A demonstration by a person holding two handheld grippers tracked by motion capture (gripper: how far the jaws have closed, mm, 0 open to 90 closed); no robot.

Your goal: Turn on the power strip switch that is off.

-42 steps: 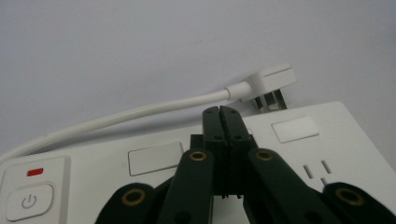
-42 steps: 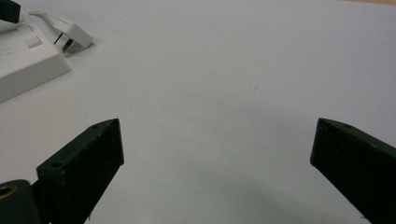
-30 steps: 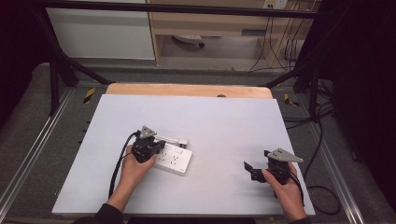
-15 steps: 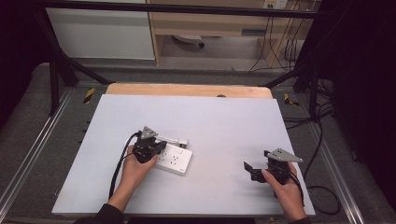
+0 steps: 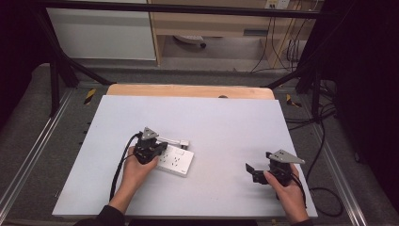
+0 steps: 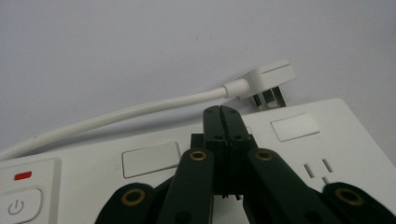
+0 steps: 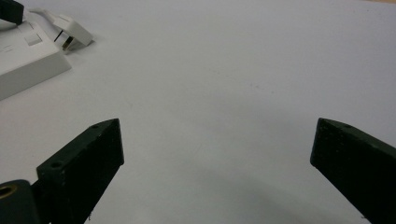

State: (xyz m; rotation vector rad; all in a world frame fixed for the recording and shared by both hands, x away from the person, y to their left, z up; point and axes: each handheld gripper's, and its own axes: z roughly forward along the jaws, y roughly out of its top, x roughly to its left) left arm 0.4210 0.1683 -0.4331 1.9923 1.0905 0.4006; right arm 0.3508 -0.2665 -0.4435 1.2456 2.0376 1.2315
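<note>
A white power strip (image 5: 178, 161) lies flat on the table, left of the middle. Its white cable (image 5: 169, 140) runs along the strip's far side and ends in a plug (image 5: 185, 142) lying loose on the table. My left gripper (image 5: 161, 150) is shut, its jaws pressed together with nothing between them, right over the strip's top face (image 6: 303, 154). The gripper's tips (image 6: 223, 116) sit near the cable (image 6: 140, 109) and the plug (image 6: 273, 77). My right gripper (image 5: 252, 170) stands open over bare table at the right, its tips (image 7: 217, 140) pointing towards the strip (image 7: 23, 60).
The white table top (image 5: 211, 117) has a wooden edge (image 5: 188, 90) at the back. Metal frame rails run along both sides. Black cables (image 5: 324, 141) hang and lie off the right edge. The strip has a power button (image 6: 18, 205) at its near end.
</note>
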